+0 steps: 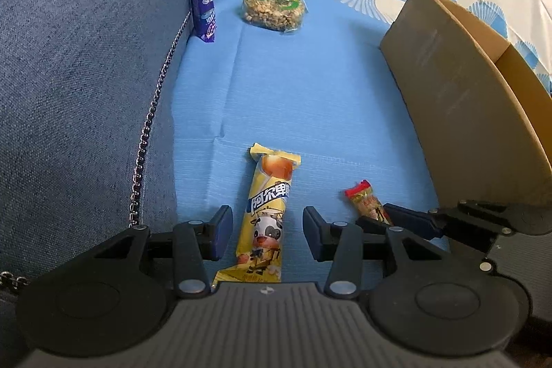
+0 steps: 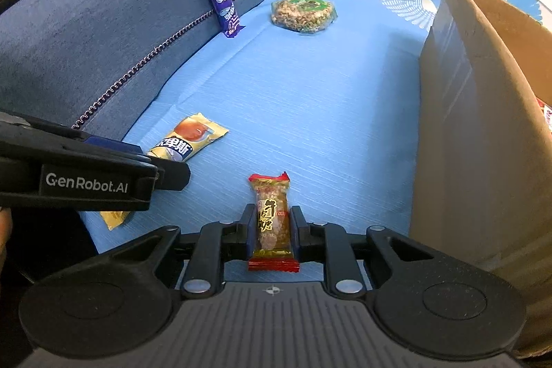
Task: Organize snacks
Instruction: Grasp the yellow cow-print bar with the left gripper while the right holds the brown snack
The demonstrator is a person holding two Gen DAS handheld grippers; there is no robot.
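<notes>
blue patterned sheet carries four snacks beside a cardboard box on the right. left tongs stand apart around a yellow cow-print bar without pressing it; right tongs are clamped on a red-ended candy. purple bar leans on the denim cushion, with a round nut cake lying near it.

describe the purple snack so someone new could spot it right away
Find the dark blue cushion beside the light blue cloth. The purple snack bar leans upright against its beaded seam. The other wrappers lie flat; none is purple.
</notes>
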